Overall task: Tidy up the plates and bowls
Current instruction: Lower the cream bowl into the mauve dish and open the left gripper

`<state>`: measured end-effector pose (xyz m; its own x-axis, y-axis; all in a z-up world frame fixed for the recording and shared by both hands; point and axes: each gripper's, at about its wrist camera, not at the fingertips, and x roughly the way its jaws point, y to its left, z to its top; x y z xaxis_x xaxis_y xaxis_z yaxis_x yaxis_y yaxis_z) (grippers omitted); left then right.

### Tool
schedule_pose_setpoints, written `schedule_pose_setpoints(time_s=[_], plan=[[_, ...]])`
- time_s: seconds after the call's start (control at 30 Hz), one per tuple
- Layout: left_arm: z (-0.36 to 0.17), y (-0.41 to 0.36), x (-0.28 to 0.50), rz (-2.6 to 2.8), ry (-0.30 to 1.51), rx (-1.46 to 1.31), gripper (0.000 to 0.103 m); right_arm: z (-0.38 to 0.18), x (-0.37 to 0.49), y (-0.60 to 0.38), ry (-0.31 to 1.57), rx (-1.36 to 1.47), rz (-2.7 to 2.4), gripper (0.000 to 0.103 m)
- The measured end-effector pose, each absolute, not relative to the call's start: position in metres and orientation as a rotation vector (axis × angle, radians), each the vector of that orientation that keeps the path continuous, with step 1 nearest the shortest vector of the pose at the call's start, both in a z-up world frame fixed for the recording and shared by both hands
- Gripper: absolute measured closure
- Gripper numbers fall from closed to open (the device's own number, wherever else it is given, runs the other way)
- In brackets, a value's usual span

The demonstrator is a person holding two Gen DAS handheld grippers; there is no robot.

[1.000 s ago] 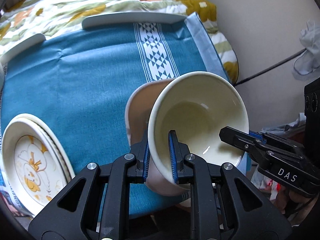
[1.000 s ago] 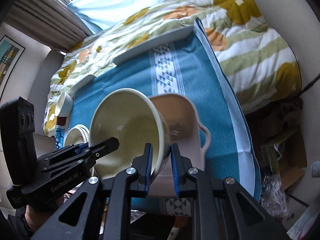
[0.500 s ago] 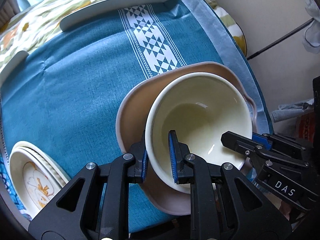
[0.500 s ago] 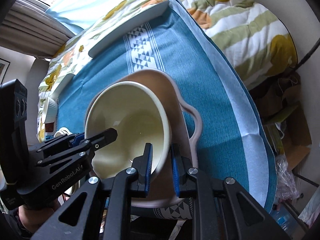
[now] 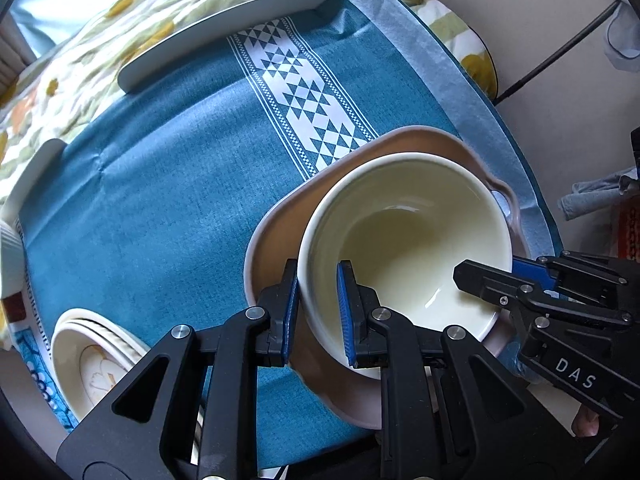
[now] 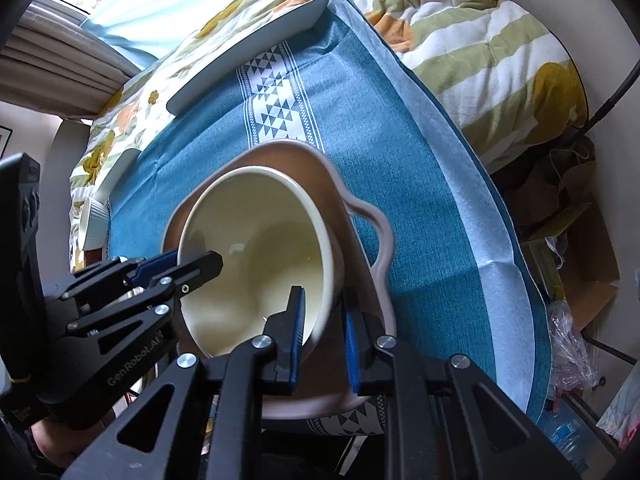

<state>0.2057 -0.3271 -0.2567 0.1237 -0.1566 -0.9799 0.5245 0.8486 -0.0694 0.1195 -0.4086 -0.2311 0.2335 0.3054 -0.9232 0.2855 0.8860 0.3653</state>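
Blue-padded left hand-held gripper (image 5: 316,312) and right hand-held gripper (image 6: 322,334), each clamped on cream bowl (image 5: 404,236) rim. Glossy, empty, tilted inside pink handled dish (image 5: 276,236) on table (image 5: 160,200). Nesting nearly done, release remaining. Stacked plates (image 5: 92,356) at eight o'clock.

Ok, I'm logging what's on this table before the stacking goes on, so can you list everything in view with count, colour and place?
cream bowl: one, pale cream, sitting inside the pink dish, rim pinched on two sides.
pink dish: one, dusty pink with a loop handle, on the tablecloth near its front edge.
patterned plates: a small stack, cream with an orange motif, front left.
tablecloth: one, teal with a white triangle band.
ribbed cup: one, white, far left edge.
quilt: one, floral, beyond the cloth.
left claw: black with blue pads, on the bowl rim.
right claw: same, on the opposite rim.
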Motion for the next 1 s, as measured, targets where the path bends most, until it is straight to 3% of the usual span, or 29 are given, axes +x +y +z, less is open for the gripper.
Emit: schedule_pose_setpoints(time_s=[0.67, 1.0], plan=[[-0.25, -0.329, 0.198, -0.502, 1.341, 0.32, 0.088, -0.223, 0.113, -0.399, 1.414, 0.477, 0.03, 0.086], [-0.195, -0.312, 0.184, -0.473, 1.249, 0.237, 0.088, -0.176, 0.096, -0.404, 1.327, 0.443, 0.06, 0.086]])
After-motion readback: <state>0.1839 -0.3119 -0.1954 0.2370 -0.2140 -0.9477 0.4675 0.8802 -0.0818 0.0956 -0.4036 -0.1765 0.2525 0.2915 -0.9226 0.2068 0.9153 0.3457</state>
